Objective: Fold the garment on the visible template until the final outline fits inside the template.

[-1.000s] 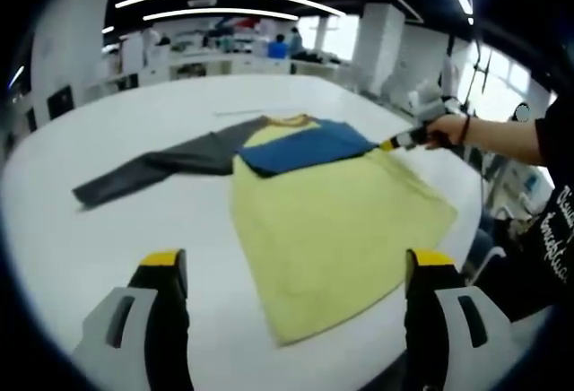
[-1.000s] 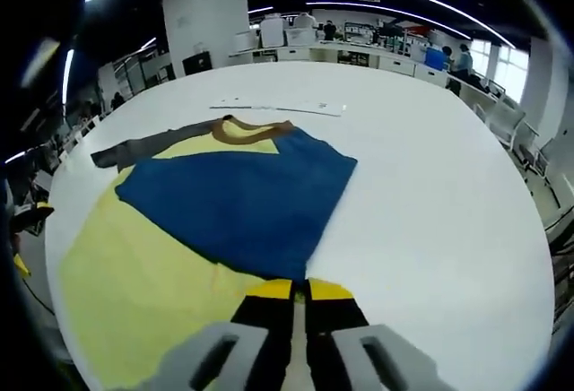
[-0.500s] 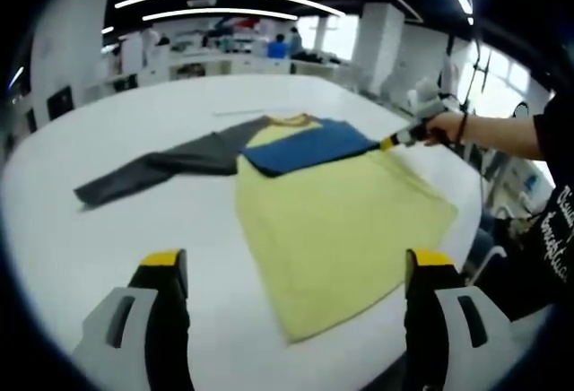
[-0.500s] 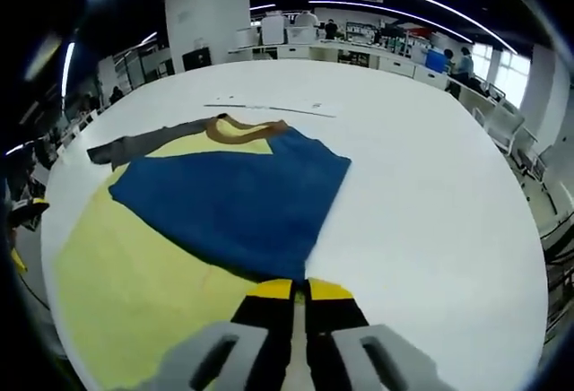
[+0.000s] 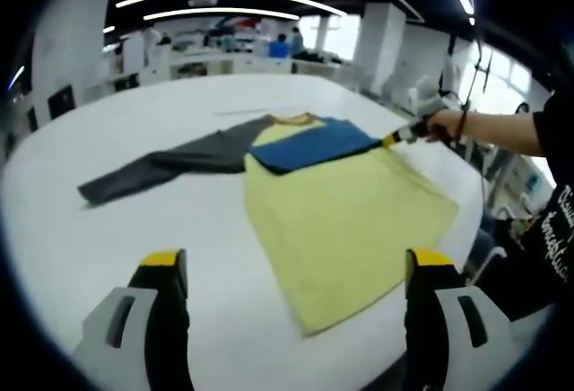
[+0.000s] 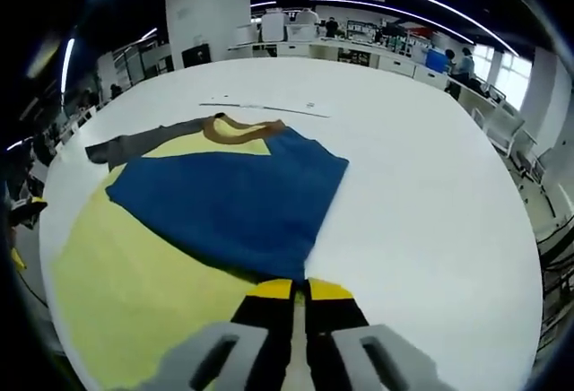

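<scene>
My right gripper (image 6: 299, 291) was clamped on the blue sleeve (image 6: 229, 198) folded across the yellow shirt (image 5: 345, 216) on the white table (image 5: 108, 230); my left gripper (image 5: 296, 270) hovered spread wide, near the hem.

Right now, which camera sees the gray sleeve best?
The left gripper view: the gray sleeve lies stretched out whole across the table. The right gripper view catches just a short dark piece beyond the shirt.

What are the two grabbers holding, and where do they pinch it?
The right gripper pinches the tip of the folded blue sleeve of the shirt. The left gripper is open and holds nothing.
</scene>
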